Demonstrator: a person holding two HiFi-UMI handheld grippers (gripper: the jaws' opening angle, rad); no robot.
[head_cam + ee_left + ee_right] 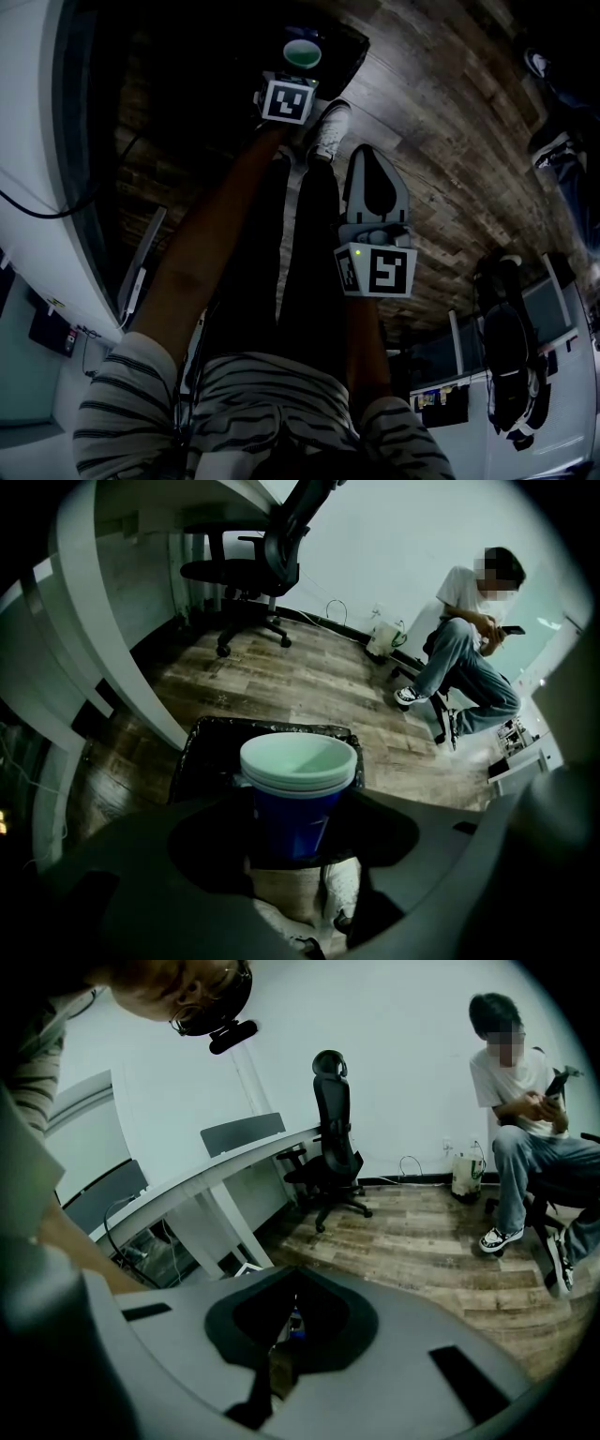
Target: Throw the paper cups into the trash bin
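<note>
Left gripper (296, 829) has jaws wide, clamped on the stacked paper cups (298, 761): blue outside, white inside, upright, held over the trash bin (202, 747) w/ black liner on the wood floor (309, 677). My right gripper (286, 1330) is closed, nothing in it.

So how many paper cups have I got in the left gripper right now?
2 at least: the paper cups sit nested in one stack between the fingers of the left gripper, over the trash bin. More may hide inside.
</note>
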